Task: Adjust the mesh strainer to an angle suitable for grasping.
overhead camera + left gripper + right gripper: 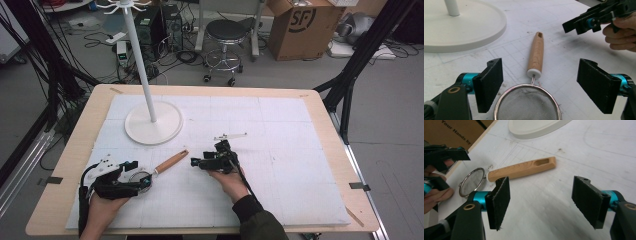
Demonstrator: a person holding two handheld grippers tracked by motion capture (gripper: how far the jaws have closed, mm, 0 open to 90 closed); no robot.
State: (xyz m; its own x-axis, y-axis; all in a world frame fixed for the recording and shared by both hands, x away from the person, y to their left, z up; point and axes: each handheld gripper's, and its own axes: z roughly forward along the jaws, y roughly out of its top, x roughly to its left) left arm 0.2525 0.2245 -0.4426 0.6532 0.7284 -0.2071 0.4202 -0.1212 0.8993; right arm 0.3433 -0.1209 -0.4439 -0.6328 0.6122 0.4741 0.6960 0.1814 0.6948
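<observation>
Strainer bowl: mesh strainer [527,102] lies flat on the white desk [280,150], its rim between the left gripper's [134,176] wide-open jaws, untouched.
Handle: wooden handle [522,168] points away toward the stand base [153,123], hanging slot at its far tip.
Right gripper [197,162]: jaws wide, holding nothing, just beyond the handle tip.
Likely step: picking the strainer up.
Advice: close on the handle rather than the round rim; grip mid-handle, keep it level.

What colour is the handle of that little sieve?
Light brown wood with a white collar; the small metal mesh sieve's wooden handle shows best in the left gripper view.
</observation>
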